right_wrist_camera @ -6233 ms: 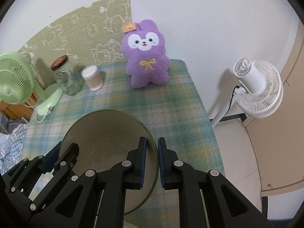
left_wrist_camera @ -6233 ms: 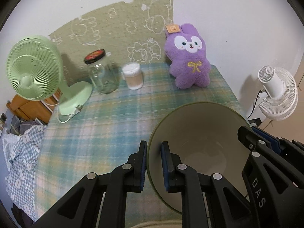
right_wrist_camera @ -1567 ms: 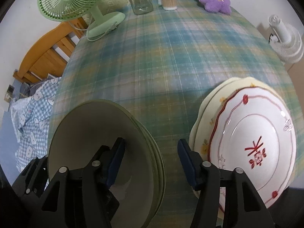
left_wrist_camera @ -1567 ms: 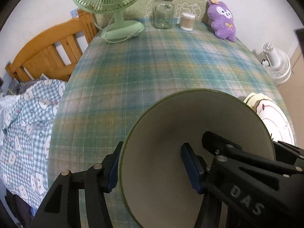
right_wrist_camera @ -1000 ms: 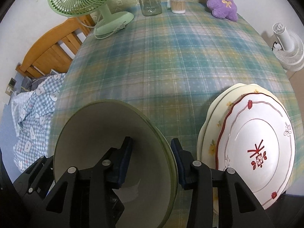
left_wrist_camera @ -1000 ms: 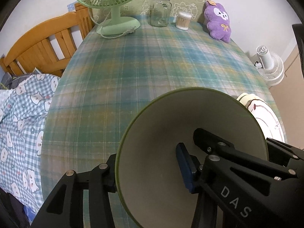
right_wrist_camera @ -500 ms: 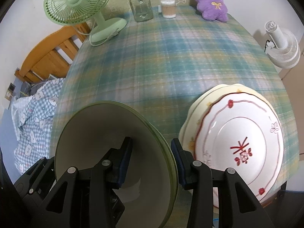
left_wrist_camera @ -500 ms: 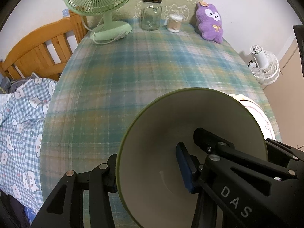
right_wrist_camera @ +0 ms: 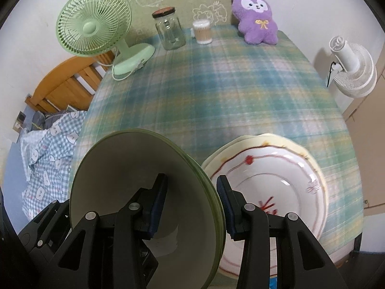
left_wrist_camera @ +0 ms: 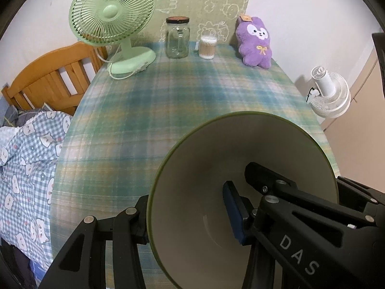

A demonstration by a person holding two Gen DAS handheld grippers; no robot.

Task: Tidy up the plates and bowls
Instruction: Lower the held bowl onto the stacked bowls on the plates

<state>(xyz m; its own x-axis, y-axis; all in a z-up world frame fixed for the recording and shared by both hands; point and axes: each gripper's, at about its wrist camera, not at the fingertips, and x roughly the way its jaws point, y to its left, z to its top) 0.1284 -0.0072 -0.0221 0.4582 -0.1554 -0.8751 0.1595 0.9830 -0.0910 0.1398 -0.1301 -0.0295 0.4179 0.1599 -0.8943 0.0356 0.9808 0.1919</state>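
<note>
A stack of green-rimmed cream bowls [left_wrist_camera: 204,192] [right_wrist_camera: 115,183] sits near the table's front edge. My left gripper [left_wrist_camera: 185,216] straddles the stack's left wall with jaws wide apart, one finger inside and one outside. My right gripper [right_wrist_camera: 190,204] straddles the right wall the same way, jaws apart. Neither jaw visibly presses the rim. A stack of plates, topped by a white plate with red trim [right_wrist_camera: 276,192], lies right of the bowls. It is hidden in the left wrist view.
On the plaid tablecloth [left_wrist_camera: 192,96] at the back stand a green desk fan [left_wrist_camera: 113,24], a glass jar [left_wrist_camera: 177,38], a cotton-swab tub [left_wrist_camera: 208,48] and a purple plush [left_wrist_camera: 255,43]. A wooden bed frame [left_wrist_camera: 48,79] is left, a white floor fan [left_wrist_camera: 329,94] right.
Both grippers went from shut on the bowl rim to open around the stacked bowls. In the last half second the cameras tilted upward; the bowls stayed put.
</note>
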